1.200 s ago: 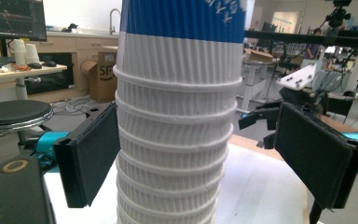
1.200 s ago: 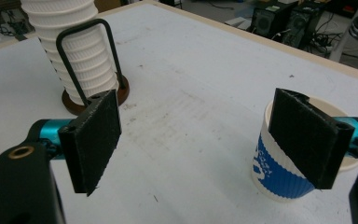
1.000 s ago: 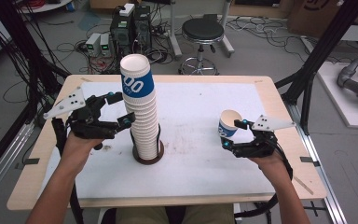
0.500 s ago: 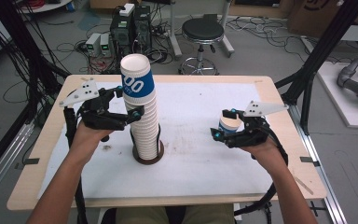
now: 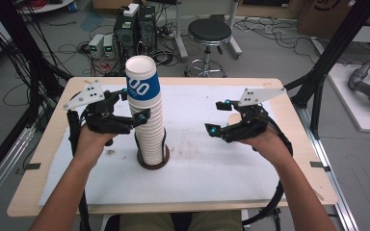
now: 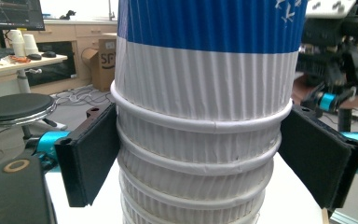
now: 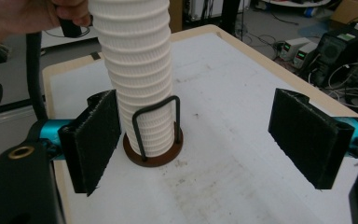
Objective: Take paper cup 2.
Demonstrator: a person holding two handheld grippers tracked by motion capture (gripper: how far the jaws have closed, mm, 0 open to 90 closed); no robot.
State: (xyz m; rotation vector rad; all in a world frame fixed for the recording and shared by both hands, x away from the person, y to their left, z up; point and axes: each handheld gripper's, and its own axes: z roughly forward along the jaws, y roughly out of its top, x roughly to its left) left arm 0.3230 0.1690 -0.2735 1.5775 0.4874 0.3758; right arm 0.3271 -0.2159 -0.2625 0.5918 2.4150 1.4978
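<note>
Left tool (image 5: pixel 134 106) straddles the paper cup stack (image 5: pixel 149 130) mid-tabletop

Its pads just closing on the rims; right tool (image 5: pixel 219 117) wide, empty; squeeze gently, lift straight off the holder (image 7: pixel 153 154).

Cup stack (image 5: pixel 147 120) mid-table — open tabletop (image 5: pixel 207 159) either side

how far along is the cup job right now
Done: a tall stack of paper cups stands in its holder, with a blue-banded cup on top. In hand: the left gripper has just been closing its jaws on the stack below that cup, and its pads touch the rims. The right gripper hangs open and empty to the side. Left: the top cup is seated, not yet lifted.
</note>
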